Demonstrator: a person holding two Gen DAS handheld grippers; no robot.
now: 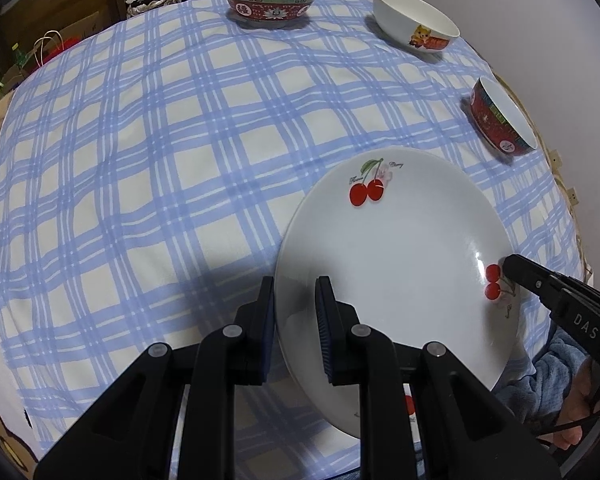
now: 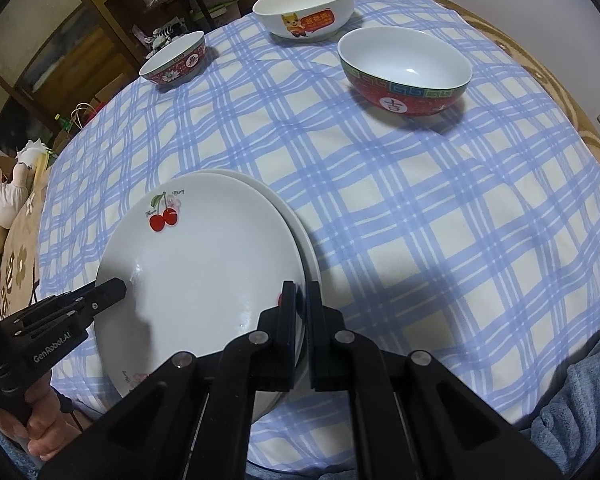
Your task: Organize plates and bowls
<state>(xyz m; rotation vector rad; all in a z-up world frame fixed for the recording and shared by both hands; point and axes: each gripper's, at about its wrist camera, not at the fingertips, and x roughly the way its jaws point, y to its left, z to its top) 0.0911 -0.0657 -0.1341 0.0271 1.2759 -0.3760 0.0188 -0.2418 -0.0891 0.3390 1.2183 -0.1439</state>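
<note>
Now the cherry plate (image 2: 204, 264) is pinched at its left rim by the left gripper (image 1: 296, 312) and at its right rim by the right gripper (image 2: 302, 312), over a second plate (image 2: 308, 248).

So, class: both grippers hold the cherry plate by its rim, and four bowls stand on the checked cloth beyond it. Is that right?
Not quite: there are three bowls, not four. The right wrist view shows two red patterned bowls and a white cartoon bowl. The rest holds: the left gripper and right gripper grip the cherry plate on the checked cloth.
</note>
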